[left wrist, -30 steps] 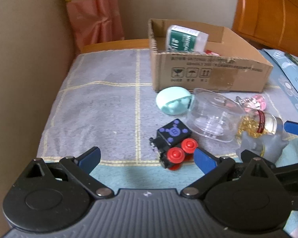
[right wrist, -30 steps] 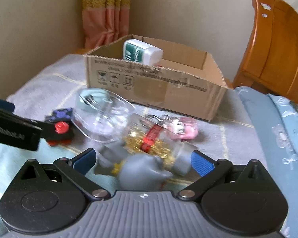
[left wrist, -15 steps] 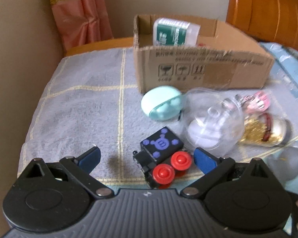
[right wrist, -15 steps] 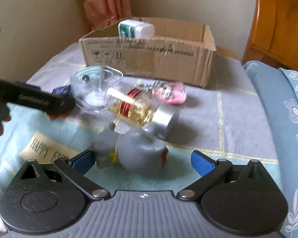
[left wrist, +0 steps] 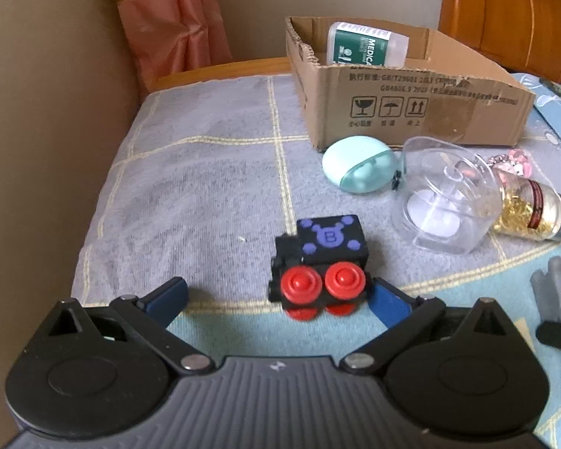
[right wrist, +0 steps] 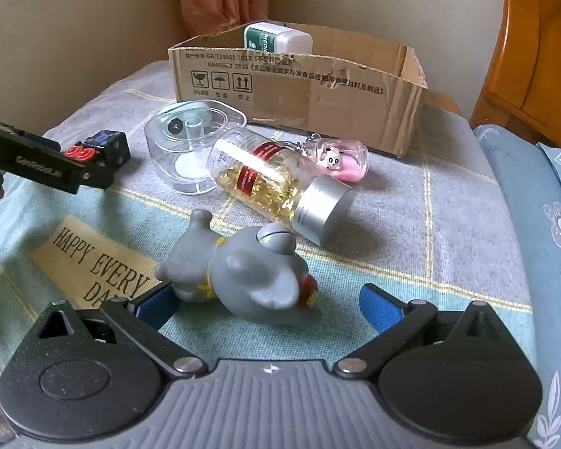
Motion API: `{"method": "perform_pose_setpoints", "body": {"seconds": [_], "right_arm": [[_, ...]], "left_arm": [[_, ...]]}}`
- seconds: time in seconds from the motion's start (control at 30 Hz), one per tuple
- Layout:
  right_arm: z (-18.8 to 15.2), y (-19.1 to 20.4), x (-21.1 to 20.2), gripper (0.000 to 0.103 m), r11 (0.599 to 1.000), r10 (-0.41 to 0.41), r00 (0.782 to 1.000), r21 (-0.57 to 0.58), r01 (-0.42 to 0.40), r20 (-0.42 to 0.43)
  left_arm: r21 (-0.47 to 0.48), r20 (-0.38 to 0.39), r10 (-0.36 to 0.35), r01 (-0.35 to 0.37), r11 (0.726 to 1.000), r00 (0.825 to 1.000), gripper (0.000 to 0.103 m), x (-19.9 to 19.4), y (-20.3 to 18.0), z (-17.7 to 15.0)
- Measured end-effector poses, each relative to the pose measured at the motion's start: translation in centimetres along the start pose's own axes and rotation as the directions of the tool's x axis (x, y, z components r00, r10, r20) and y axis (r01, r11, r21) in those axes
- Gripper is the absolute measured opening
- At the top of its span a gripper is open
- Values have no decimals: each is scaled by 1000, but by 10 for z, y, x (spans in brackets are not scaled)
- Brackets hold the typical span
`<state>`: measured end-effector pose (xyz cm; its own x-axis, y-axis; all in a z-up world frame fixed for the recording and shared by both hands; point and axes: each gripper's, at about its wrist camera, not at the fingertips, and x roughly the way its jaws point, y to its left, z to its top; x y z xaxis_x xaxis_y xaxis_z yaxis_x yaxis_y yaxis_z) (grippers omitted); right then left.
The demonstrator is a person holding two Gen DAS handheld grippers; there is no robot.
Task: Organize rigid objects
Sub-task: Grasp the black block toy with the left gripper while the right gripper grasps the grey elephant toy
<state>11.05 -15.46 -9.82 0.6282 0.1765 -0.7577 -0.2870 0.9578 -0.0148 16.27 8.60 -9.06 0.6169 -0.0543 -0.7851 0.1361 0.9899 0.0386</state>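
Grey checked blanket (left wrist: 205, 172) on a bed, beige walls, pink curtain (left wrist: 172, 18) behind the open cardboard box (left wrist: 411, 108). Since a second ago the left gripper (left wrist: 276, 301) has closed in on the black toy train with red wheels (left wrist: 319, 262), now between its open jaws. Right gripper (right wrist: 269, 305) is low, jaws open around the grey rubber elephant figure (right wrist: 243, 273).

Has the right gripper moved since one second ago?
Yes. The right gripper has backed away from the cardboard box; the grey elephant now lies between its open fingers.

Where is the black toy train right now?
The black toy train sits on the grey cloth between the open left gripper's fingertips, nearer the right fingertip, with the clear plastic case beyond.
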Motion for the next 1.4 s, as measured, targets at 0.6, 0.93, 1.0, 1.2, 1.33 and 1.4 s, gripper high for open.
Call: {"method": "perform_pose_setpoints", "body": {"seconds": [0.6,0.93,1.0,1.2,1.33,1.4], "right_arm": [[3,7,6,103,1000,3,1000,-9,-3,28],[14,14,10,103,1000,-11,999,10,11,-31],[17,17,12,103,1000,-12,999,14,13,-51],[27,23,12,103,998,26,997,56,-22,-66],[31,21,11,95,998,-16,997,67,21,-73],[31,18,10,88,997,-24,996,65,29,-88]], "left_arm": [[10,62,-75,74,997,995,82,9,-18,9],[30,65,-88,86,996,994,70,7,-17,11],[40,65,-90,87,995,994,68,6,-18,11],[46,62,-94,91,995,994,67,5,-19,11],[52,55,-92,89,995,994,64,5,-19,12],[58,54,-85,82,995,995,61,4,-20,13]]}}
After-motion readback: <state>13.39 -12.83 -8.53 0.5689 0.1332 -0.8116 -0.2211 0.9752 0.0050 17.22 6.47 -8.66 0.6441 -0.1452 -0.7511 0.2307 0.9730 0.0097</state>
